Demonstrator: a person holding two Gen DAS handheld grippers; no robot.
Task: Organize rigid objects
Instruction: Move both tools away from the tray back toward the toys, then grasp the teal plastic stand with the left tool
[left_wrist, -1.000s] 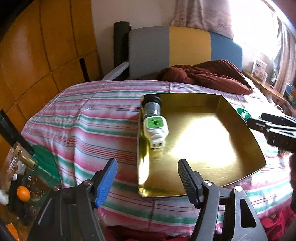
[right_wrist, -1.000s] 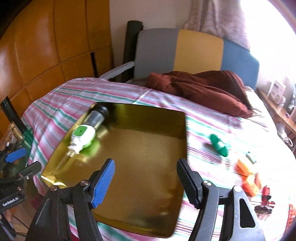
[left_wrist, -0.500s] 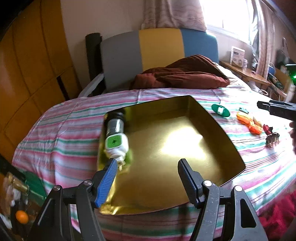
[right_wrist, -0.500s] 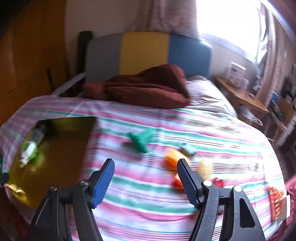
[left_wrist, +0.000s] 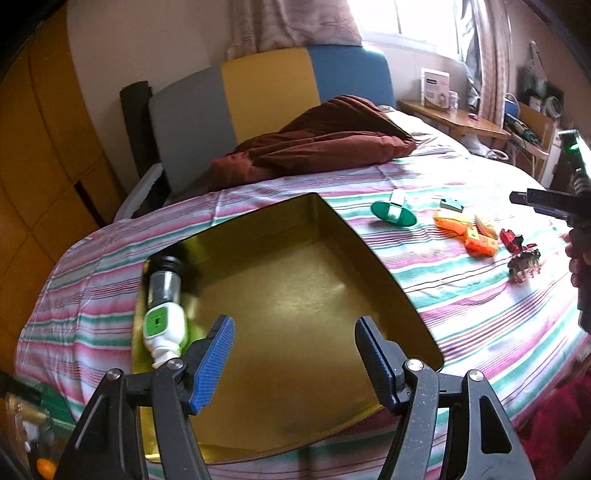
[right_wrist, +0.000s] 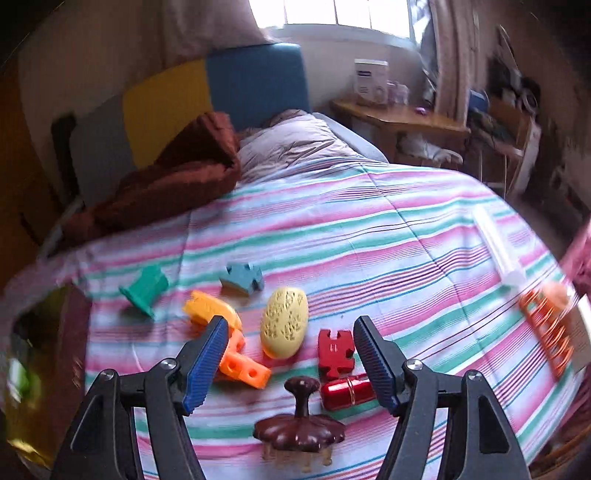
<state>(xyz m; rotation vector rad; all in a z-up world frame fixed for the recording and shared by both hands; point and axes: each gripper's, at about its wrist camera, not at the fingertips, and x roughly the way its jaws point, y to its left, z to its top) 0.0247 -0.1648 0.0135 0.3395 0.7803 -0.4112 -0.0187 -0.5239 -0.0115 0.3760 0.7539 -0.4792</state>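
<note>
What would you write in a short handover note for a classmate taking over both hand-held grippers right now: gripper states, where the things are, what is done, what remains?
Left hand-held gripper: open, empty, over the gold tray.
Right hand-held gripper: open, empty, above the loose items on the striped bedspread.
Done: only the green-and-white bottle lies in the tray, along its left edge.
Left: green piece, teal puzzle piece, orange pieces, yellow oval, red puzzle piece, red cylinder, brown knobbed piece.

R claw (right_wrist: 290, 360) open over toys on striped bedspread (right_wrist: 369, 236).
</note>
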